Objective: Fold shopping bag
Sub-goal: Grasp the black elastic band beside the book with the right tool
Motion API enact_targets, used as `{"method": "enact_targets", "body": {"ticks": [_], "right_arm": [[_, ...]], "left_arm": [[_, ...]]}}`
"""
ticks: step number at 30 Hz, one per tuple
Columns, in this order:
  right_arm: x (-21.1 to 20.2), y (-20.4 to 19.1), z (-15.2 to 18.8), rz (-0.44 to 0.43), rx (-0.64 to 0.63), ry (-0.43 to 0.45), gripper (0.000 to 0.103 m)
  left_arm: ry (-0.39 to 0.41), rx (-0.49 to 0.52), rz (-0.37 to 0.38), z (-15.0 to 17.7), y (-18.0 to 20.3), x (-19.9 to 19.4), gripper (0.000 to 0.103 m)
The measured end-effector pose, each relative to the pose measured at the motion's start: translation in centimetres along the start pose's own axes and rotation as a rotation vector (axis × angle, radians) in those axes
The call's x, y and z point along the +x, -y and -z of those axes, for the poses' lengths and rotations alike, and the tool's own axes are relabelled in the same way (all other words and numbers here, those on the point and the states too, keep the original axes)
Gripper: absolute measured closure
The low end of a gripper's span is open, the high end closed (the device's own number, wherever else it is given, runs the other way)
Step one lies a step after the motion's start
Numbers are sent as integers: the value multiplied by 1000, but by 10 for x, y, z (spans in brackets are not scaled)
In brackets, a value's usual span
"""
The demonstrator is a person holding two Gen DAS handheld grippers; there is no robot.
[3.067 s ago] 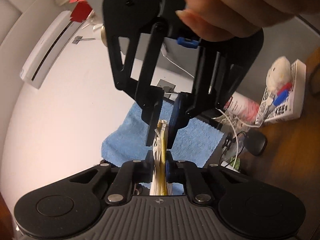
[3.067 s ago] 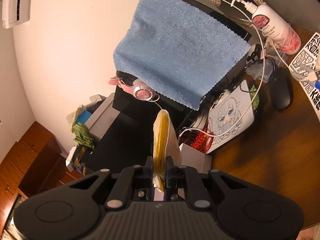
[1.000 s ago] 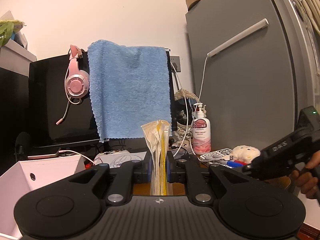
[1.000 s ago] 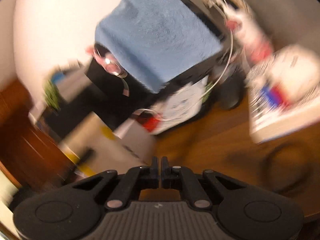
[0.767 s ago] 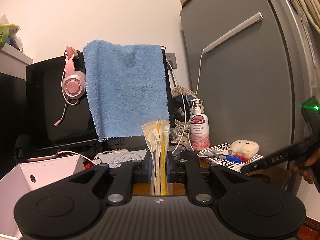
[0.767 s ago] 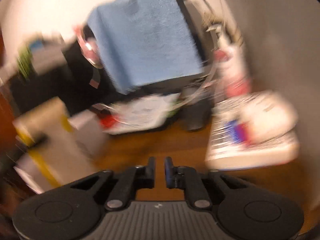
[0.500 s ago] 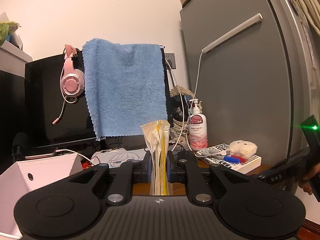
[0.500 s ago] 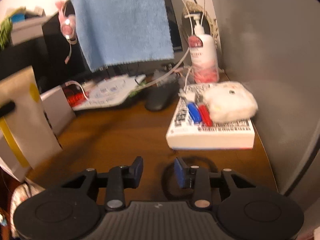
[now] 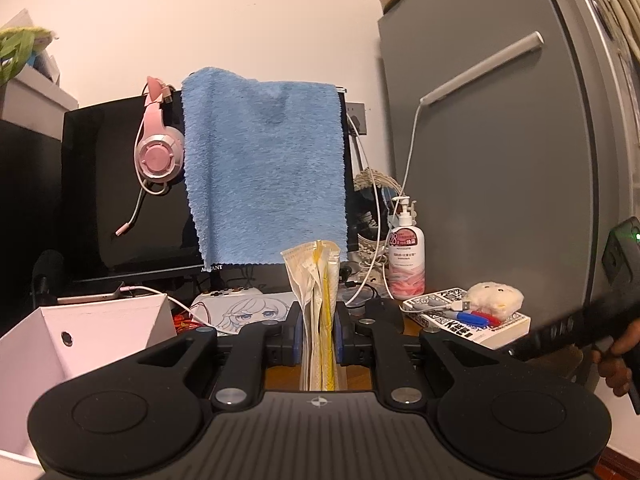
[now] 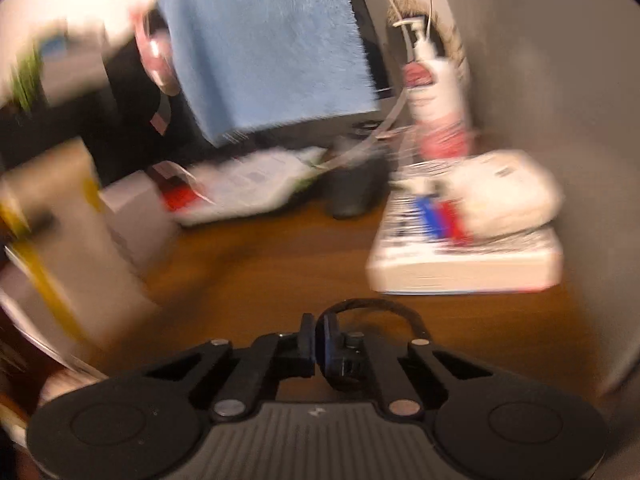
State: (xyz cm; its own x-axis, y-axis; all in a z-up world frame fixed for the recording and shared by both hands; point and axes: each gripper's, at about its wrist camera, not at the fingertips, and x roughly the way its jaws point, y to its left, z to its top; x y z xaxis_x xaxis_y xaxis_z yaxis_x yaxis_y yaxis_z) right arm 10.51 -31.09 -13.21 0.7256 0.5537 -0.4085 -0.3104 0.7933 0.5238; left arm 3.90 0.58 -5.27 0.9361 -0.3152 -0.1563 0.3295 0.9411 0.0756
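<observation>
— Tongs first: what do we have on the left?

— Our left tongs are clamped on the folded shopping bag, a flat cream sheaf with a yellow stripe that stands upright between the blue pads and rises above them toward twelve o'clock.

— And on the right?

— Our right tongs are drawn nearly together, a thin slit between the pads, and we see nothing held in them. They hang over the brown worktop. That view is smeared, so we cannot read fine detail.

— Can we see the bag from the right side?

— At nine o'clock in the right view there is a tan panel with a yellow band; it is too blurred for us to say for sure that it is the bag.

— What lies around us?

— Dead ahead in the left view a blue towel is draped over a black monitor, with a pink headset hung at the monitor's upper corner. At two o'clock a pump bottle stands by the grey cabinet; near it a white plush toy and two markers lie on a book. At eight o'clock sits a white box.

— And the far right edge?

— At three to four o'clock a hand grips the handle of the other tool.
</observation>
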Motion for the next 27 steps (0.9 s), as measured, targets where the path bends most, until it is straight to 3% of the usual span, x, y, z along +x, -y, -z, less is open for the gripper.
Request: {"method": "enact_targets", "body": {"ticks": [4, 7, 17, 20, 27], "right_arm": [[14, 11, -6, -328, 299, 8, 99], [38, 21, -1, -440, 487, -11, 99], [47, 54, 14, -331, 646, 56, 95], [43, 58, 14, -309, 620, 67, 84], [36, 57, 9, -249, 521, 70, 83]], "left_arm": [[-3, -6, -5, 0, 0, -2, 88], [-12, 2, -5, 1, 1, -2, 88], [-31, 11, 8, 4, 6, 6, 88], [-36, 17, 15, 5, 9, 8, 88], [-45, 28, 19, 6, 12, 11, 88]]}}
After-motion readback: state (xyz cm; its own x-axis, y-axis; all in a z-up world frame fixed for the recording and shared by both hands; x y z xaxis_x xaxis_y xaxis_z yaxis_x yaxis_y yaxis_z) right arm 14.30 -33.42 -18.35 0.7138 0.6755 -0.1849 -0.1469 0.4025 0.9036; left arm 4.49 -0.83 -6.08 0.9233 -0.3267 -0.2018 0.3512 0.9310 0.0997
